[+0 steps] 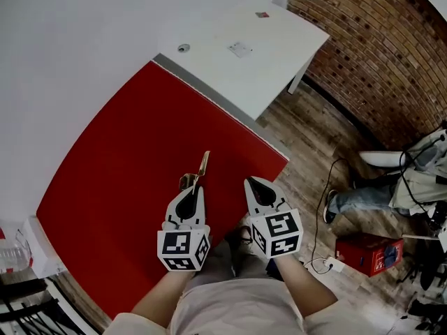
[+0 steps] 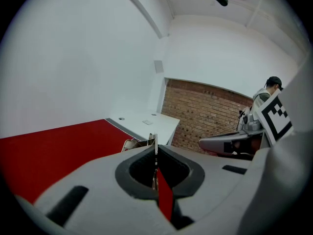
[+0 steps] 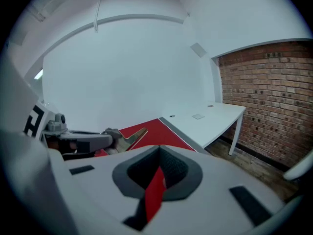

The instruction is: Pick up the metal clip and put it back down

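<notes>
The metal clip (image 1: 200,171) is a thin brass-coloured piece that sticks out forward from my left gripper (image 1: 189,189), which is shut on its near end above the red table (image 1: 119,173). In the left gripper view the clip (image 2: 153,142) stands edge-on between the closed jaws of that gripper (image 2: 155,153). Seen from the right gripper view, the clip (image 3: 132,135) juts out of the left gripper (image 3: 102,140). My right gripper (image 1: 258,187) hovers beside the left one near the table's right edge. Its jaws (image 3: 159,156) are shut with nothing between them.
A white desk (image 1: 244,54) adjoins the red table at the far side, with a brick wall (image 1: 377,54) beyond it. On the wooden floor to the right are a seated person's leg (image 1: 360,197), a red box (image 1: 368,253) and cables (image 1: 318,222).
</notes>
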